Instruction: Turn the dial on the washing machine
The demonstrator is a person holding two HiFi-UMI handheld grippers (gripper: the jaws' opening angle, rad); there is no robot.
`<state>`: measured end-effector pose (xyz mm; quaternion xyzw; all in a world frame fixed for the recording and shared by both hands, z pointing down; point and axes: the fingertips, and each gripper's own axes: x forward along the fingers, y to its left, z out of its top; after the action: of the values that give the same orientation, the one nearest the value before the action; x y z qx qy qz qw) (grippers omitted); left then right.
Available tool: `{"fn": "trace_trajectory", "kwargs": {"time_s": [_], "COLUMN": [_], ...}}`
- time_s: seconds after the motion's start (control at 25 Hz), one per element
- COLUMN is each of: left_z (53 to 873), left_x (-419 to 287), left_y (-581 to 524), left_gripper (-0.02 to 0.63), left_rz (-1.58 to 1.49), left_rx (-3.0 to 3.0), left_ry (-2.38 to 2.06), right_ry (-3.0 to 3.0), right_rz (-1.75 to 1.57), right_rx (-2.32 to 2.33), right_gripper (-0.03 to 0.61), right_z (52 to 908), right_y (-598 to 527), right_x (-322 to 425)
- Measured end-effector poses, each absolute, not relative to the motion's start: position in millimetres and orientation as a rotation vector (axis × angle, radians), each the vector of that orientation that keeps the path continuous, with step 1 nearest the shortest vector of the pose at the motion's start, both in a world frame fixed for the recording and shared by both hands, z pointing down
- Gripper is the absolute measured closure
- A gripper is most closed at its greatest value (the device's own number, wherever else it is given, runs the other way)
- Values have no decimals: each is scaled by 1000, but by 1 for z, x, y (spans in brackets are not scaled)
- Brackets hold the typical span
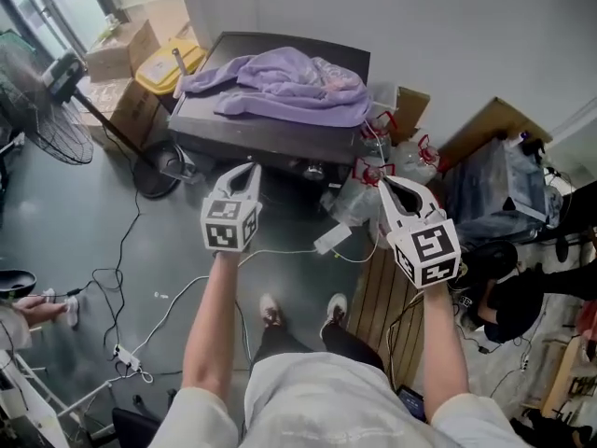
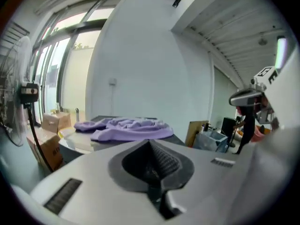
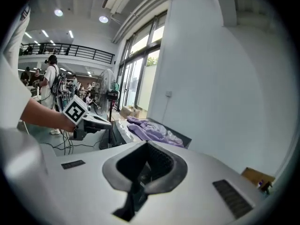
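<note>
The washing machine (image 1: 244, 140) is a dark, low box against the white wall, with a purple cloth (image 1: 291, 86) heaped on its lid. I cannot make out its dial clearly. My left gripper (image 1: 250, 169) hovers just in front of the machine's front edge, jaws shut and empty. My right gripper (image 1: 383, 184) hangs level with it to the right, beside the machine's right corner, also shut on nothing. In the left gripper view the closed jaws (image 2: 149, 143) point at the cloth (image 2: 126, 128). The right gripper view shows its jaws (image 3: 146, 145) closed and the cloth (image 3: 152, 131) beyond.
A standing fan (image 1: 47, 110) and cardboard boxes (image 1: 119, 52) stand left of the machine, with a yellow bin (image 1: 170, 67) behind. Clear plastic jugs (image 1: 366, 187) crowd its right side. Cables (image 1: 121, 278) and a power strip (image 1: 127, 357) lie on the floor. A wooden pallet (image 1: 384, 292) lies by my feet.
</note>
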<state>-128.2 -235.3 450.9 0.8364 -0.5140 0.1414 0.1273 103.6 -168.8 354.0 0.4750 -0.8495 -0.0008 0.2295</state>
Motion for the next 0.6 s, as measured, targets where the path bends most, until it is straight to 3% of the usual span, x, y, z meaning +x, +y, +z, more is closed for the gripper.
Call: {"fn": "trace_trajectory", "kwargs": {"time_s": [0.6], "left_z": [231], "left_x": [-179], "left_y": [-196], "left_gripper": [598], "left_rz": [471], "left_rx": [2790], "left_ry": [-1900], "right_ry": [-2449], "right_rz": [-404], "right_rx": [1311], "right_gripper": [565], "right_z": [216], "right_y": [-182], "right_x": [56]}}
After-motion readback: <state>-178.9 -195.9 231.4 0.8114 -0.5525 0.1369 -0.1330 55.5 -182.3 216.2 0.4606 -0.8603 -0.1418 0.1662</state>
